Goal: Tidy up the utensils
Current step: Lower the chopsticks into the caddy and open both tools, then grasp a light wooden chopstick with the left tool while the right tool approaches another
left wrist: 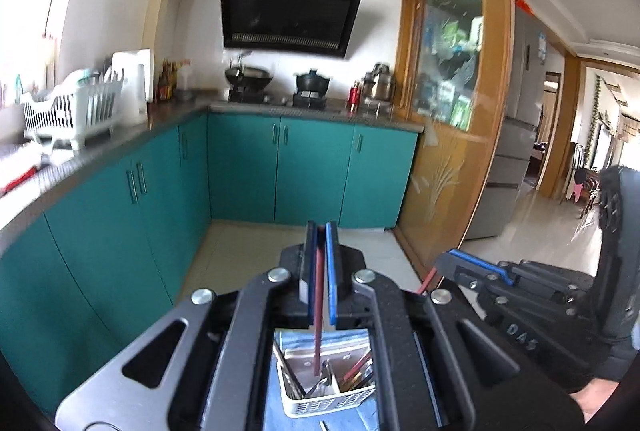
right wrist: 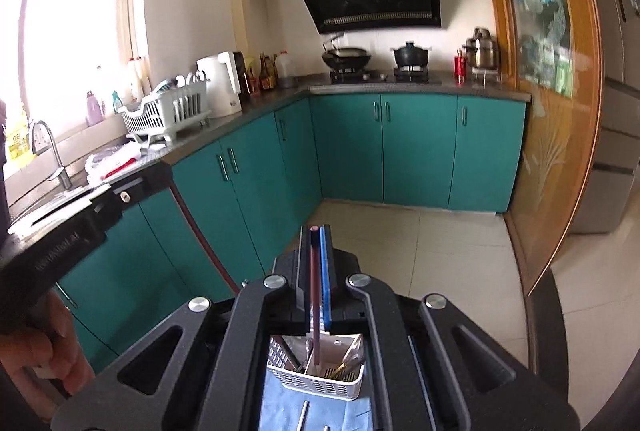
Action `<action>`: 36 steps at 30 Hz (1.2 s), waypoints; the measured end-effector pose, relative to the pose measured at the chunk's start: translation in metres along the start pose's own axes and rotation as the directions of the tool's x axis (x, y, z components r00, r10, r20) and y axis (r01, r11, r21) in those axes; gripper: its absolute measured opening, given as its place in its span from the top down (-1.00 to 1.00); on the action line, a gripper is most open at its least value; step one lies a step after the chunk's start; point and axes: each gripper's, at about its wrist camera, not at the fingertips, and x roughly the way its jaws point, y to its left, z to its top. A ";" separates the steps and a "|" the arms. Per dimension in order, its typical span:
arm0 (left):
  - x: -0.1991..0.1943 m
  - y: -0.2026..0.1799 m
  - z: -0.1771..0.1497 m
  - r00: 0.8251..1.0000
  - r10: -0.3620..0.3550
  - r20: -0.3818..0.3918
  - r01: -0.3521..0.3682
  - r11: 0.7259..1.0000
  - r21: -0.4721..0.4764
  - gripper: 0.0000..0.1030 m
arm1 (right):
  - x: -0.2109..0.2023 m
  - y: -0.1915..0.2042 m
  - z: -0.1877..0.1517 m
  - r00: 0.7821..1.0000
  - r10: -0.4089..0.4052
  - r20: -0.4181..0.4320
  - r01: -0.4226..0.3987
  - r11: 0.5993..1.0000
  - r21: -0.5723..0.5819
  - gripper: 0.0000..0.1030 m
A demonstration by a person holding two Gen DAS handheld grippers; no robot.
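A slim reddish-brown chopstick [left wrist: 319, 295] is clamped between the narrow jaws of the left gripper [left wrist: 320, 231]; another chopstick [right wrist: 314, 295] is pinched likewise by the right gripper [right wrist: 316, 231]. Below both jaws, a white slotted plastic caddy [right wrist: 320, 385] is seen on blue cloth [right wrist: 280, 411].

Daylit kitchen, blown-out window [right wrist: 76, 31] at left, motion blur, fisheye bending, dark corners

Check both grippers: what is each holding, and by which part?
Left gripper and right gripper each clamp one dark red chopstick near its upper end, over the utensil basket.
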 end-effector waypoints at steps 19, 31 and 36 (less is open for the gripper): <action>-0.066 0.018 -0.183 0.992 0.113 -0.053 -0.109 0.991 0.073 -0.71 | -0.074 -0.003 -0.138 0.994 -0.080 0.068 0.084 0.995 -0.047 -0.15; -0.029 -0.006 -0.295 0.922 0.087 -0.377 -0.084 0.996 0.025 -0.27 | -0.069 -0.012 -0.315 0.991 -0.084 -0.107 0.087 0.996 0.023 -0.15; 0.021 -0.020 -0.283 0.882 0.080 -0.464 -0.066 0.997 0.047 0.10 | -0.061 -0.024 -0.331 0.991 -0.077 -0.108 0.081 0.996 0.037 -0.15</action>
